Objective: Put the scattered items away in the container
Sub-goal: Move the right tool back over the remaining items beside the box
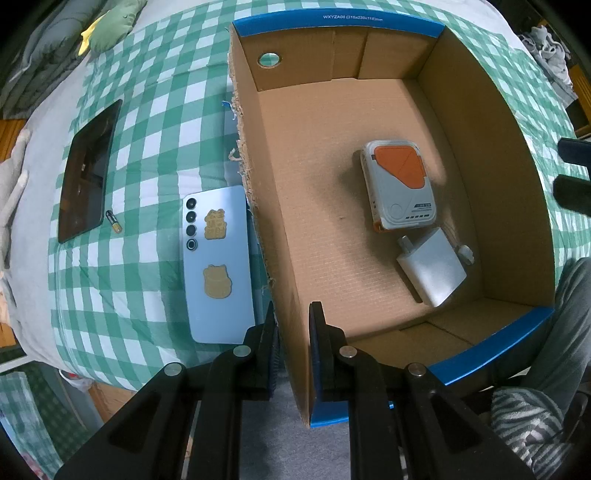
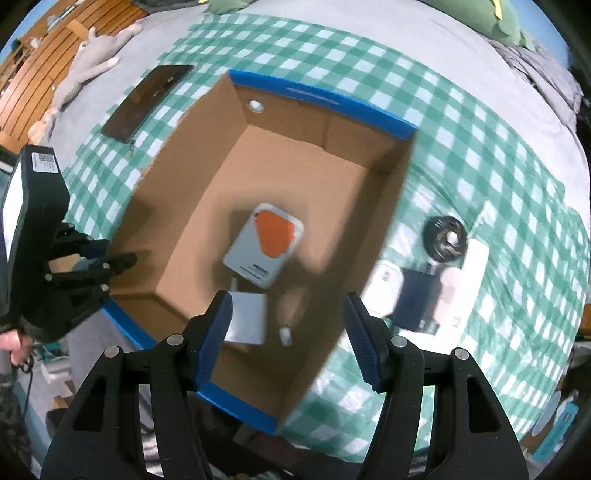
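An open cardboard box (image 1: pixel 491 155) with blue-taped ends sits on a green checked bedspread. Inside lie a grey and orange power bank (image 1: pixel 399 184) and a white charger (image 1: pixel 432 273) with a cable plug. My left gripper (image 1: pixel 293 332) is shut on the box's left wall near its front corner. A light blue phone (image 1: pixel 218 266) with stickers, a small battery (image 1: pixel 113 220) and a dark tablet (image 1: pixel 88 171) lie left of the box. My right gripper (image 2: pixel 288 321) is open and empty above the box (image 2: pixel 184 177), over the charger (image 2: pixel 247 317) and power bank (image 2: pixel 264 245).
Right of the box lie a dark blue block (image 2: pixel 417 299), white boxes (image 2: pixel 465 280) and a black coiled cable (image 2: pixel 443 236). Plush toys (image 2: pixel 92 62) and a green cushion (image 1: pixel 110 26) lie at the bed's far side. A person's legs (image 1: pixel 546 387) are at the front.
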Action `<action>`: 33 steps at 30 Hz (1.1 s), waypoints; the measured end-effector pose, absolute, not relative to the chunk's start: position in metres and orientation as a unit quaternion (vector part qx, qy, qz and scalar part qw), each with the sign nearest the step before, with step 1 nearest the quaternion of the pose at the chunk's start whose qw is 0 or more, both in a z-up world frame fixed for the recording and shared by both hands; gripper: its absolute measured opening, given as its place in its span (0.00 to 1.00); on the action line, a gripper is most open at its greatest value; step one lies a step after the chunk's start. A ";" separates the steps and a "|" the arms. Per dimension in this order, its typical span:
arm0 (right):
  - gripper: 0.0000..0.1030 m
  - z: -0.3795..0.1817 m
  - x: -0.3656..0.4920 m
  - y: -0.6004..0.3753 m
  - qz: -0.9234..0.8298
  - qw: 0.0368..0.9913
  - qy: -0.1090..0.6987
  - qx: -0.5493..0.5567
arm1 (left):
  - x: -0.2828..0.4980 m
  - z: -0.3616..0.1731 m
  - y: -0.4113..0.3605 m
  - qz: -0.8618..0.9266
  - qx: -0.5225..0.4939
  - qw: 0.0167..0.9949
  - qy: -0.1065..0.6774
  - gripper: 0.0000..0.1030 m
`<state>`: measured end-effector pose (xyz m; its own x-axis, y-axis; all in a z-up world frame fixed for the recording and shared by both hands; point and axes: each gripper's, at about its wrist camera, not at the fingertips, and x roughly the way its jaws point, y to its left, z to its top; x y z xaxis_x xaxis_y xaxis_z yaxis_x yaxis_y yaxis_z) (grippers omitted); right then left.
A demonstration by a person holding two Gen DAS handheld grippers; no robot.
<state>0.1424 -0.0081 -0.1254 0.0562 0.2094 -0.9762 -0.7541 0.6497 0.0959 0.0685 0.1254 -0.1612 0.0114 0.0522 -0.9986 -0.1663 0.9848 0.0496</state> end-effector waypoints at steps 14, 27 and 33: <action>0.61 -0.130 0.188 -0.070 0.318 0.691 0.621 -0.191 | 0.068 -0.161 0.126 0.077 -0.041 0.710 0.699 0.13; 0.61 -0.175 0.205 -0.106 0.272 0.677 0.654 -0.200 | 0.068 -0.161 0.126 0.077 -0.042 0.710 0.699 0.13; 0.61 -0.210 0.209 -0.122 0.256 0.661 0.677 -0.200 | 0.068 -0.161 0.126 0.077 -0.041 0.710 0.699 0.13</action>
